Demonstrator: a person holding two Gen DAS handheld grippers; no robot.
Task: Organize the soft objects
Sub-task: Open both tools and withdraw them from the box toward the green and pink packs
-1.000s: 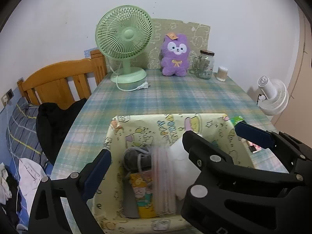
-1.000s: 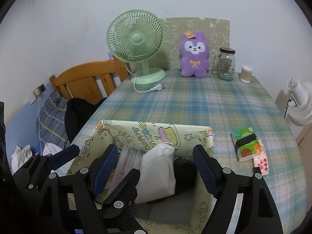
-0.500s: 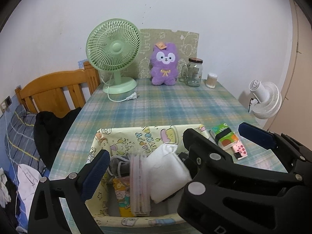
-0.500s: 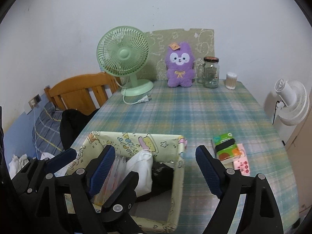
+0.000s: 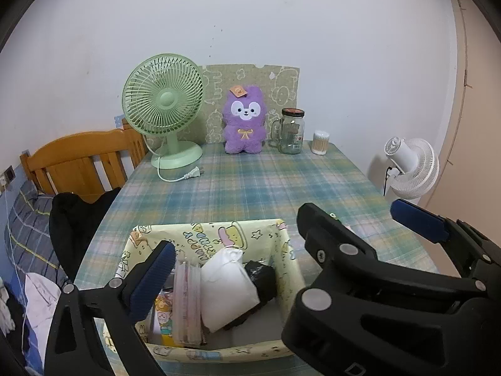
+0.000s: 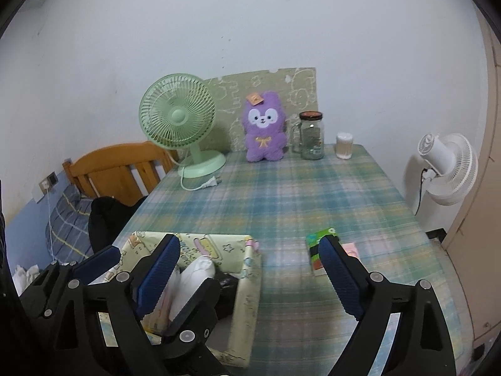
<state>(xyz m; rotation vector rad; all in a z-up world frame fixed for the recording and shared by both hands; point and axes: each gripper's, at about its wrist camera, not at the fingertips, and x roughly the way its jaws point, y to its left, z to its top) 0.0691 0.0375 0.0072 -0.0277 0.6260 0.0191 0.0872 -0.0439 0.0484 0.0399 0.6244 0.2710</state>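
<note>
Plaid-covered surface (image 6: 313, 194) bearing a printed yellow box (image 5: 283, 244) at its near edge, already packed with a white pouch (image 5: 227, 285), a clear packet and dark items. Both left hand-held gripper (image 5: 235, 282) and right hand-held gripper (image 6: 250, 269) spread wide, grasping nothing, above the box. Probably between picks: next, likely reaching right for the small green packet (image 6: 316, 244) and pink packet (image 6: 350, 248) lying outside, pinching gently, lifting into the box.

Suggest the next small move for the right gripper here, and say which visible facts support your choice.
Probably ease the right gripper forward toward the green packet on the table. Its jaws stand open and empty. The yellow box already holds a white pouch, while the packet lies outside, just beyond the jaws.
</note>
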